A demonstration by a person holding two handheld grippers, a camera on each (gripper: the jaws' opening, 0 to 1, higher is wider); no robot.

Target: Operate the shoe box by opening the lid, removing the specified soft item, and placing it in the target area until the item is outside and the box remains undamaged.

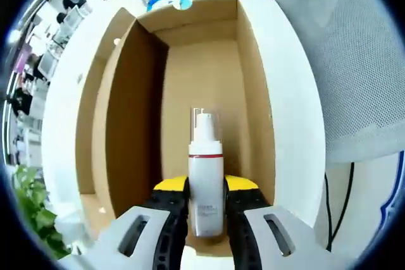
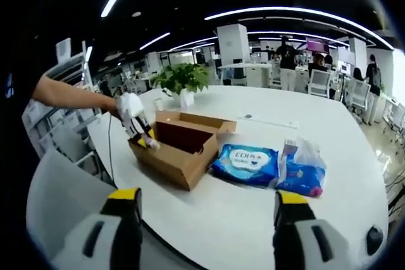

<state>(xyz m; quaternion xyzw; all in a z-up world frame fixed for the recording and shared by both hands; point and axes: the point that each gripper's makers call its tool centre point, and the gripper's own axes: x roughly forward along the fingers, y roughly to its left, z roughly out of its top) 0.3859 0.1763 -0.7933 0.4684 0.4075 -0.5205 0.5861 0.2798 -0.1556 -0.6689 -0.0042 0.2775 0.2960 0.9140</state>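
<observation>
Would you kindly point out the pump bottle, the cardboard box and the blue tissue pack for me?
pump bottle (image 1: 206, 188), left gripper view, on its white body between the jaws.
cardboard box (image 2: 172, 156), right gripper view, on its near outer wall.
blue tissue pack (image 2: 247, 164), right gripper view, on its printed top face.

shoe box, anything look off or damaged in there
No damage shows on the shoe box; its lid is open. One oddity: the left gripper is shut on a rigid white pump bottle inside the box, not a soft item. A tissue pack lies outside.
</observation>
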